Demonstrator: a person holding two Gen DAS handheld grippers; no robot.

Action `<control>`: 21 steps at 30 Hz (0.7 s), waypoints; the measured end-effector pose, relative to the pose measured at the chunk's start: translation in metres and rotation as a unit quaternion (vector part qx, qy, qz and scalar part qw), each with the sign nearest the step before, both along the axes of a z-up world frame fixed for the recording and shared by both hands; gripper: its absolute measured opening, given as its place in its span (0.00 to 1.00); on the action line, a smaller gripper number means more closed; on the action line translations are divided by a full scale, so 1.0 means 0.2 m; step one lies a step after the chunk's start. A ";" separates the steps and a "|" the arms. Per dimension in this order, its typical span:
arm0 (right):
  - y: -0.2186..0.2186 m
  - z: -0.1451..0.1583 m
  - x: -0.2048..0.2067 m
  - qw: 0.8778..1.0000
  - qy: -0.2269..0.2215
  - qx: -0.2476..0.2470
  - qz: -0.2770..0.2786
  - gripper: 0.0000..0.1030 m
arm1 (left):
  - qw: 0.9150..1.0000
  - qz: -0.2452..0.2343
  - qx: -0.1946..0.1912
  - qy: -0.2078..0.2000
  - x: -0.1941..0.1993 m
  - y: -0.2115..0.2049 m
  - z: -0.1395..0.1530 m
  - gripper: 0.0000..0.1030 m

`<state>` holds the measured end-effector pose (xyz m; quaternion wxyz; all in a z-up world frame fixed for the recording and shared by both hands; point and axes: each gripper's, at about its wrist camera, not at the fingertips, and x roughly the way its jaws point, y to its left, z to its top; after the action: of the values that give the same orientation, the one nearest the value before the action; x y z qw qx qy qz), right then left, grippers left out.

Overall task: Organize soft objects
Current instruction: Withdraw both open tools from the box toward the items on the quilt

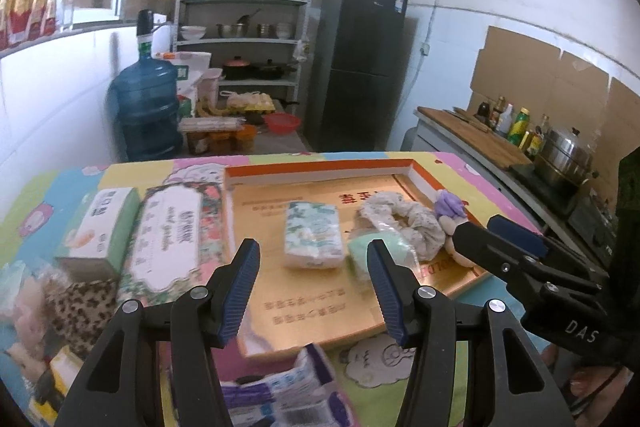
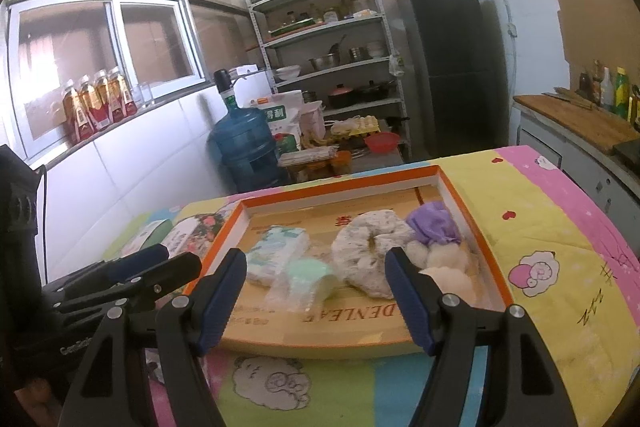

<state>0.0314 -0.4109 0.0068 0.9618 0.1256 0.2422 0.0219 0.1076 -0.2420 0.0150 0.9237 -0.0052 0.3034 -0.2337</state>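
The setting is a small kitchen: a metal shelf rack with pots and bowls, a dark refrigerator, a blue water jug on the floor, and a side counter with a steamer pot. In the foreground a bench carries a cartoon-print cover.

On the bench lies a shallow orange-rimmed box tray. It holds a pack of tissues, a mint-green wrapped item, a floral scrunchie and a small doll with purple hair; the doll touches the scrunchie. Left of the tray, outside it, lie a floral wet-wipe pack, a green tissue box, a leopard-print cloth and a printed packet near the bench edge.

The left gripper hovers above the tray's near edge, jaws partly open and empty. The right gripper hovers likewise, jaws wider and empty.

Hazards, as judged from this layout:
- The two grippers sit close together; a crossing reach may bring them into collision.
- The tray items lie crowded. A descent onto the mint-green item may also pinch the scrunchie or its plastic wrap.
- The tray rim may catch a low fingertip and shift the whole tray.
- The printed packet lies near the bench edge; a careless sweep may knock it off.
- Soft packs deform; a shallow grasp may slip.
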 end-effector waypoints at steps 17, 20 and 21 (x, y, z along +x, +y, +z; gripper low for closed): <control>0.31 0.06 -0.06 0.999 -0.006 -0.026 0.036 0.78 | 0.999 0.041 -0.016 -0.016 -0.10 0.34 0.04 0.56; 0.38 0.06 -0.06 0.998 -0.006 -0.029 0.047 0.78 | 0.999 0.047 -0.021 -0.015 -0.11 0.40 0.03 0.56; 0.39 0.06 -0.06 0.998 -0.006 -0.029 0.050 0.78 | 0.998 0.050 -0.023 -0.014 -0.12 0.42 0.03 0.56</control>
<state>0.0184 -0.3321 0.0191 0.9642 0.0850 0.2431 0.0633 0.0846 -0.1572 0.0209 0.9381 -0.0382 0.2842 -0.1940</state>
